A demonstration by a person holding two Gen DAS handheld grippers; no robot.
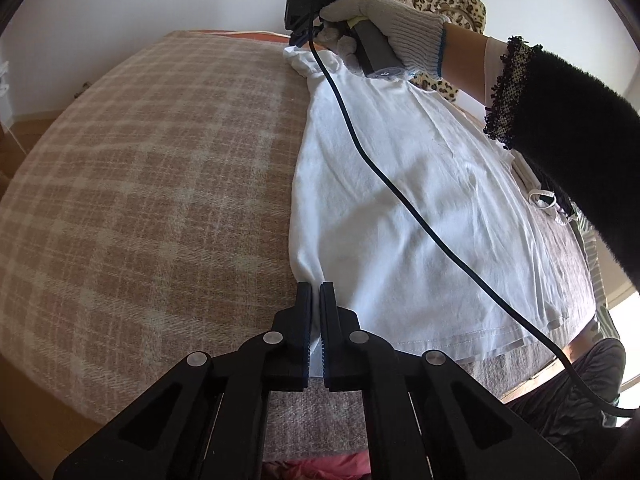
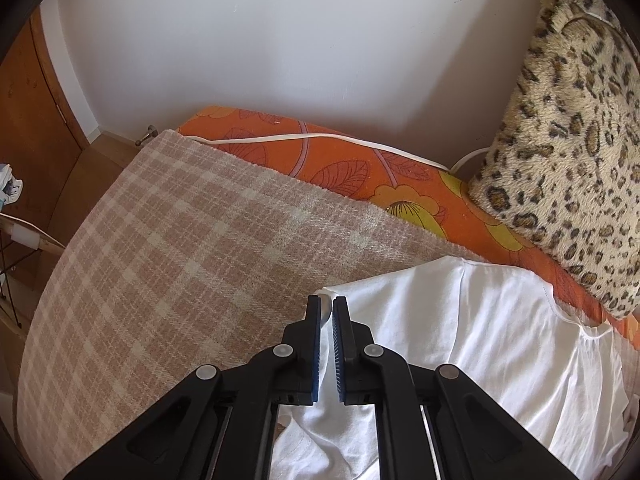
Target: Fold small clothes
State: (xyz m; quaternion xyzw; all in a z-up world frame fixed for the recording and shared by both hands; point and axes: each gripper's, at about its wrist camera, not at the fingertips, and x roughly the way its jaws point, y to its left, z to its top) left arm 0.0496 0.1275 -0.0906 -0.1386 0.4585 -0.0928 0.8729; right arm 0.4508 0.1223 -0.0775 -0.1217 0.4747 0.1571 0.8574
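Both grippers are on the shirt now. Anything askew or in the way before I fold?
One thing: the right gripper's black cable drapes diagonally across the white shirt and could get caught in the fold. Otherwise the shirt lies mostly flat on the plaid blanket, pinched by the left gripper and right gripper.

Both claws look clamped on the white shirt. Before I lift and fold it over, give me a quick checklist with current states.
1. Left claw shut on the white cotton shirt, at one corner of its edge: ok.
2. Right claw shut on the shirt's far corner: ok.
3. Shirt edge between the claws fairly straight: ok.
4. Black cable off the shirt: not ok, it trails across it.
5. Beige plaid blanket beside the shirt flat: ok.
6. Leopard-print cushion off the shirt: cannot tell.
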